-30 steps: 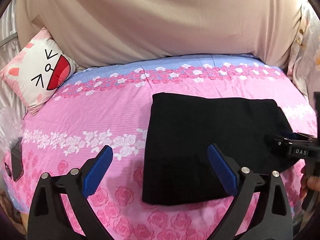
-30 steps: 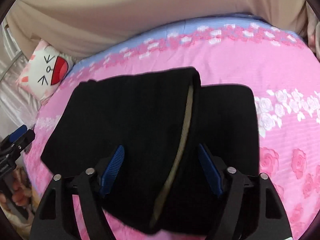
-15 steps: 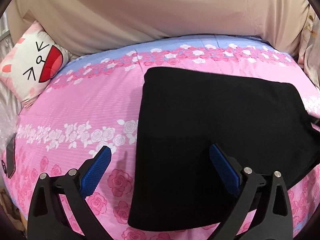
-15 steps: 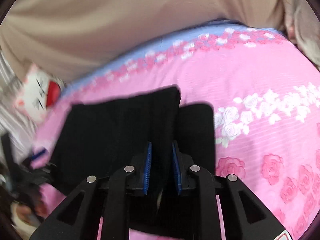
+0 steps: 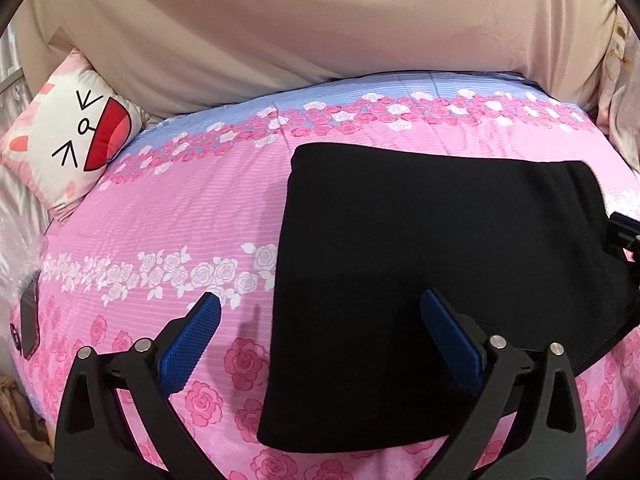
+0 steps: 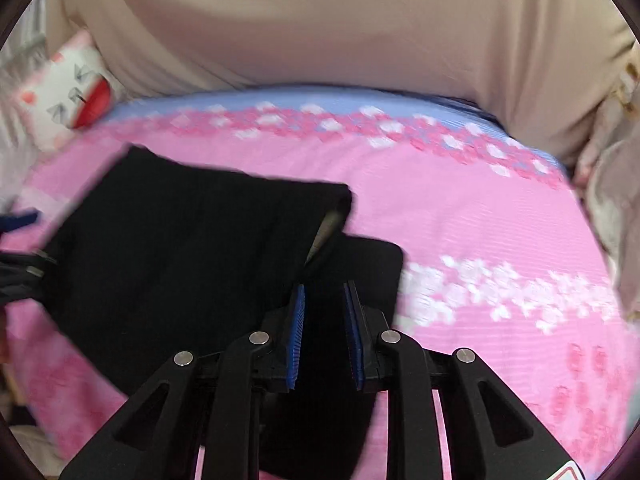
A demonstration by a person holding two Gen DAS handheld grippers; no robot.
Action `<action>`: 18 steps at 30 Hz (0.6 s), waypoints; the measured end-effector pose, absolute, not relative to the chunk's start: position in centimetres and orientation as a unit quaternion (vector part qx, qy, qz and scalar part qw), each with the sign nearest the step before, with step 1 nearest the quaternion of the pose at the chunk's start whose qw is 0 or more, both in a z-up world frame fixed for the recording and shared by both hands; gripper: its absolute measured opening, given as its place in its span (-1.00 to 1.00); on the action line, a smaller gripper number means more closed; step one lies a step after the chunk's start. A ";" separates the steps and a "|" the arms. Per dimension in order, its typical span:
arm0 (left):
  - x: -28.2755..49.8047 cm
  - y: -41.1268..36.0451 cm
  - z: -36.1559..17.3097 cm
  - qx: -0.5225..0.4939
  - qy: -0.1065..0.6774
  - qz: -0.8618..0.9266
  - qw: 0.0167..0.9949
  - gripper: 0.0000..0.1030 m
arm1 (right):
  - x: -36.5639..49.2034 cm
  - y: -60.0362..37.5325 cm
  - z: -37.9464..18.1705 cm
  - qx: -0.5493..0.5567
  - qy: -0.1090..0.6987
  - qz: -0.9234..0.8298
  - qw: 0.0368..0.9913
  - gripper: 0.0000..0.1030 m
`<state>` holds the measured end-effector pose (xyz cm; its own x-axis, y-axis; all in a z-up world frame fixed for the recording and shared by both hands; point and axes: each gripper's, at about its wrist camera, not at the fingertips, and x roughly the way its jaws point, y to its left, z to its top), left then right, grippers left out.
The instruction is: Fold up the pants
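Nearest the onlooker, the left claw (image 5: 320, 332) hangs low over the bed, its blue pads spread wide and holding nothing; a second ago it sat farther back, and it has since moved in so the near left corner of the black pants (image 5: 420, 280) lies between its fingers. The right claw (image 6: 325, 330), which a second ago was spread wide over the cloth, is now clenched on the pants, its pads drawn close with a dark fold of fabric pinched between them. The pants lie in a folded rectangle on the pink rose-print bedspread (image 5: 168, 208), towards the right side of the bed in the left view; in the right view the top layer is lifted near the pinch, showing a pale inner band. That closing likely means the right side is ready to carry the next fold, while the left side has yet to take its corner. Farther back, a cat-face cushion (image 5: 72, 136) rests at the left head of the bed against a beige padded headboard (image 5: 320, 40).
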<state>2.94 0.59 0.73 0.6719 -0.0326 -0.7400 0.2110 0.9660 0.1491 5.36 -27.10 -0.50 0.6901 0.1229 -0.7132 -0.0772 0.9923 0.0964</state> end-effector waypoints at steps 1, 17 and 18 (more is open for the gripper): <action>3.1 0.6 0.7 0.109 0.402 -0.066 0.907 0.90 | 5.4 -27.1 -0.4 0.066 0.387 0.091 0.915 -0.60; 3.3 0.0 0.8 0.120 0.399 -0.053 0.907 0.90 | 6.1 -29.7 -0.9 0.135 0.442 0.193 0.866 -0.77; 3.3 -0.1 0.8 0.120 0.399 -0.052 0.908 0.90 | 4.7 -29.8 0.5 0.129 0.433 0.198 0.870 -0.81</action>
<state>3.33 -0.06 0.83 0.6764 0.0014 -0.7365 0.1909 0.9655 0.1771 4.75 -29.76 0.47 0.5470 0.4561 -0.7020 -0.2323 0.8883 0.3962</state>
